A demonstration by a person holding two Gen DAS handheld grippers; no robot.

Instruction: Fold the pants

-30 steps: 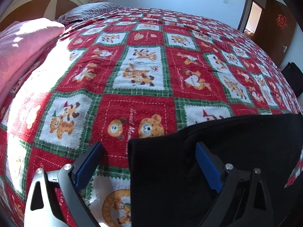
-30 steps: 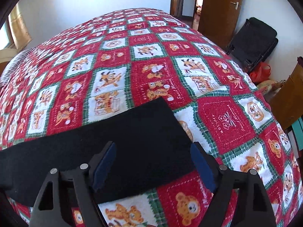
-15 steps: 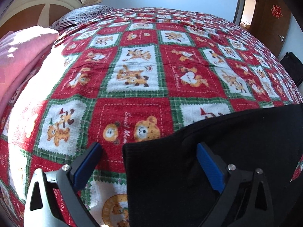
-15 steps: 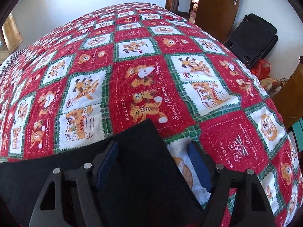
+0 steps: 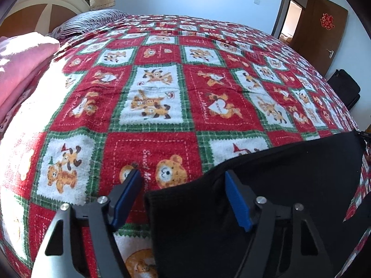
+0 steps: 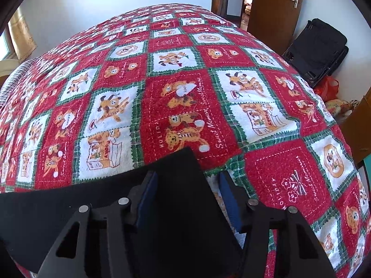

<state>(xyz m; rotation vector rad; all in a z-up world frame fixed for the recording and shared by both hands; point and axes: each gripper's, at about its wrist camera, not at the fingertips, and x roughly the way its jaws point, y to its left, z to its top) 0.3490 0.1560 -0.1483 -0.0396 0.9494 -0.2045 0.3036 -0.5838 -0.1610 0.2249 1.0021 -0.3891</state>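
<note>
Far left in the left wrist view: pink folded quilt point(image 5: 20, 64) and striped grey pillow point(image 5: 90, 22) against a cream-and-brown wooden headboard point(image 5: 39, 15). Across the whole frame, red-green-white fleece bedspread with teddy-bear squares point(image 5: 162, 81).

Left gripper point(image 5: 183, 197) low in frame, blue-padded black fingers, jaws just been closing – moderately wide gap, not clamped. Left finger pad point(image 5: 126, 199) over bare bedspread, clear of the cloth. Right finger pad point(image 5: 236, 201) over the black knit pants point(image 5: 278, 185). Left end of the pants, ribbed edge, between the two pads, nearer the right one; no pad seen pressing on it. Pants lying flat on the near side of the bed, stretching away rightward.

Right wrist view: same black pants point(image 6: 69, 208) from lower left to centre, pointed corner just ahead of the fingertips. Right gripper point(image 6: 187, 197) jaws also just been closing – mid gap. Left pad point(image 6: 147, 199) on or right at the fabric, contact hard to tell. Right pad point(image 6: 228, 199) over bare bedspread point(image 6: 185, 92), just beside the slanted pants edge. Edge between the pads, not pinched.

Far right: brown wooden door point(image 6: 276, 4), black suitcase point(image 6: 317, 48) against the wall, red plastic bag point(image 6: 328, 88) beside it.
</note>
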